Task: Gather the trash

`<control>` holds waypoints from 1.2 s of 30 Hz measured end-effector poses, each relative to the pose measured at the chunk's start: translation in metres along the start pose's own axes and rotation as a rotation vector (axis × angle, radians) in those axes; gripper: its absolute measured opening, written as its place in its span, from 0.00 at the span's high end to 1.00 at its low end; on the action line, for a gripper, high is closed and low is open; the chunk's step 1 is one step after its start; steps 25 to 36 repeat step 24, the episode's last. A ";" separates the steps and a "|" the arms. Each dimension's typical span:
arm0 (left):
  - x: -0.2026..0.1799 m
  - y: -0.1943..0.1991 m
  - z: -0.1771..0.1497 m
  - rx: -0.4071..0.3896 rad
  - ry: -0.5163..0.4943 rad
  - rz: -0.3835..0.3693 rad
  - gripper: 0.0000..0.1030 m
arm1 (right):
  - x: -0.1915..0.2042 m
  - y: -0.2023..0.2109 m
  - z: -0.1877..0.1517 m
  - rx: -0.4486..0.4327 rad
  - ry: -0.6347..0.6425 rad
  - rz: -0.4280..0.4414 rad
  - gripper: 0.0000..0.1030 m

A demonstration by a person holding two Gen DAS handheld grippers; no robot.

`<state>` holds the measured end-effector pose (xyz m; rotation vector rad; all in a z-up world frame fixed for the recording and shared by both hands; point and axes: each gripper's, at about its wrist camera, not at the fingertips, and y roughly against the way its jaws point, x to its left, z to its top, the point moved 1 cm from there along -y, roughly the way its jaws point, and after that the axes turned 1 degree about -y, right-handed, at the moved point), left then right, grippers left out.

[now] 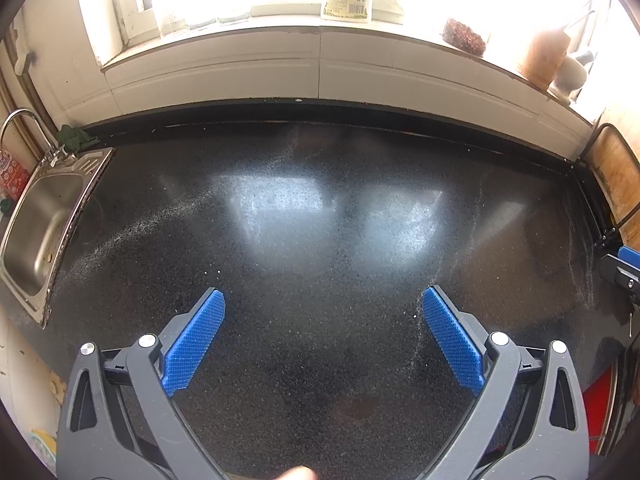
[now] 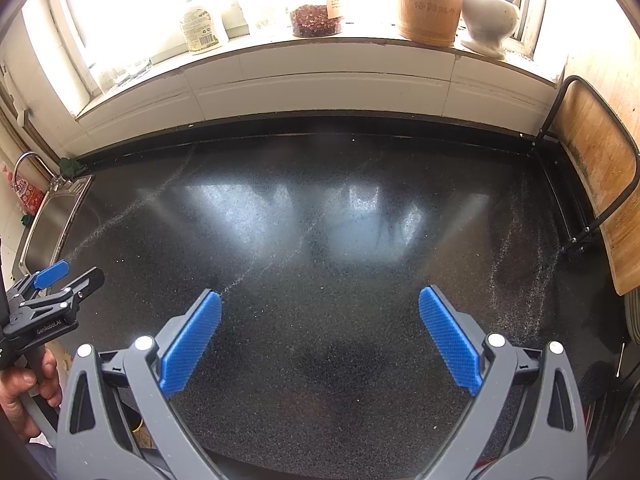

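My left gripper (image 1: 323, 300) is open and empty, its blue pads spread wide above the black speckled countertop (image 1: 320, 208). My right gripper (image 2: 320, 300) is open and empty too, over the same countertop (image 2: 320, 208). The left gripper also shows at the left edge of the right wrist view (image 2: 64, 276), held by a hand. A bit of the right gripper shows at the right edge of the left wrist view (image 1: 624, 268). I see no loose trash on the counter in either view.
A steel sink (image 1: 44, 216) with a tap sits at the left. A wooden cutting board (image 2: 596, 176) stands in a rack at the right. The windowsill holds a labelled bottle (image 2: 200, 28), a jar of red bits (image 2: 316, 18), a bamboo holder (image 2: 430, 4) and a mortar (image 2: 488, 20).
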<state>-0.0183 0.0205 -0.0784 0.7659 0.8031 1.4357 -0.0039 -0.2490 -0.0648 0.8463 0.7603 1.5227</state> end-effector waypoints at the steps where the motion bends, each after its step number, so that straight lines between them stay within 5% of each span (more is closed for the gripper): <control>1: 0.000 0.000 0.000 0.000 -0.002 0.001 0.06 | 0.000 0.000 0.001 0.001 0.001 0.000 0.07; 36: -0.003 -0.018 0.006 0.014 -0.012 -0.005 0.06 | -0.014 -0.019 0.007 0.017 -0.021 0.003 0.07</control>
